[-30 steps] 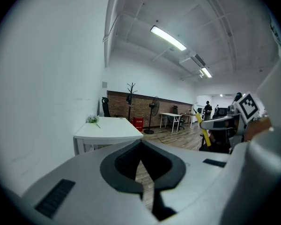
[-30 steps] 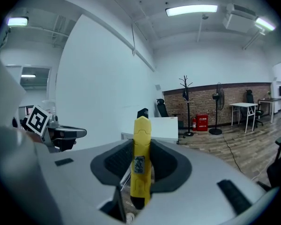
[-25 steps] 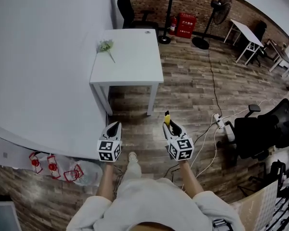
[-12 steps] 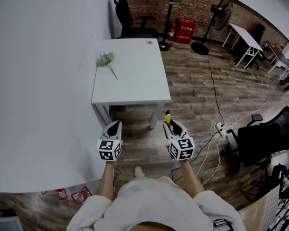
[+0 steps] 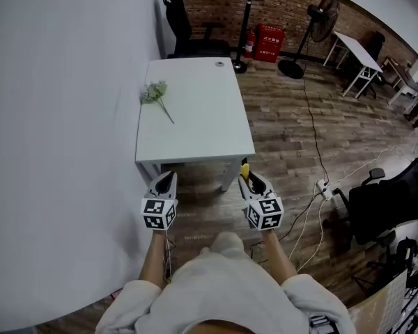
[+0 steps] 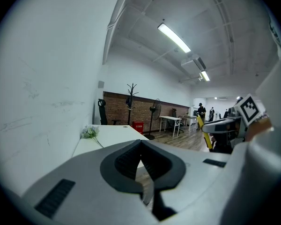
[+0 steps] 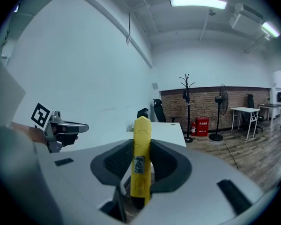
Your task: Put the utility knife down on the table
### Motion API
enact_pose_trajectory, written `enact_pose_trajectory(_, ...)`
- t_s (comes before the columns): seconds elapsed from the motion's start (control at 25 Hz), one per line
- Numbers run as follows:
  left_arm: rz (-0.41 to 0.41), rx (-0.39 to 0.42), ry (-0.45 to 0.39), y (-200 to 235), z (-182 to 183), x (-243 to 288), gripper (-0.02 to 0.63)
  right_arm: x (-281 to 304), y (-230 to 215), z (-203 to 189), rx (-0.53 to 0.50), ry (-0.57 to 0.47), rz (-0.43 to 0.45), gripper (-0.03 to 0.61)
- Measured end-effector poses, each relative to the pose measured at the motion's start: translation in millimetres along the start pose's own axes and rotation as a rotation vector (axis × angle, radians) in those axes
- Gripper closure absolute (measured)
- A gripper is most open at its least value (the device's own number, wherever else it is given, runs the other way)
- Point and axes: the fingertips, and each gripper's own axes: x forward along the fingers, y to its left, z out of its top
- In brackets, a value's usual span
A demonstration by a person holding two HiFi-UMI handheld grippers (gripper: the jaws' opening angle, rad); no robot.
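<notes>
A yellow utility knife (image 7: 141,158) stands upright between the jaws of my right gripper (image 7: 141,144), which is shut on it. In the head view the knife (image 5: 244,168) pokes out past the right gripper (image 5: 249,176), just short of the near edge of the white table (image 5: 195,117). My left gripper (image 5: 167,178) hovers at the table's near left corner with its jaws together and nothing in them. From the left gripper (image 6: 141,146) I see the table top (image 6: 110,135) ahead. A small flower sprig (image 5: 157,94) lies on the table's left side.
A white wall runs along the left. Behind the table are a black office chair (image 5: 184,19), a coat stand, a red crate (image 5: 268,39) and a standing fan (image 5: 313,26). A power strip with cables (image 5: 325,186) and another black chair (image 5: 390,200) sit on the wooden floor at right.
Both grippers have moved forward together towards the table, which now lies right in front of them. The knife stays held in the right gripper.
</notes>
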Motion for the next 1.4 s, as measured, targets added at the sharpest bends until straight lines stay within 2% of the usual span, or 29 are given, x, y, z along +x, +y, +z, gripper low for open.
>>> enact_pose_trajectory(0.28, 0.032, -0.009, 0.012, 27, 3, 24, 0.607, 35, -10, 1, 0.012, 0.010, 0.018, 0.466)
enact_pose_trajectory(0.64, 0.057, -0.006, 0.027, 55, 13, 82, 0.607, 103, -43, 7, 0.031, 0.016, 0.045, 0.466)
enact_pose_trajectory(0.88, 0.074, -0.007, 0.036, 81, 29, 147, 0.607, 167, -78, 23, 0.040, 0.019, 0.063, 0.466)
enact_pose_trajectory(1.4, 0.101, 0.003, 0.037, 135, 95, 299, 0.607, 307, -168, 81, 0.054, 0.015, 0.094, 0.466)
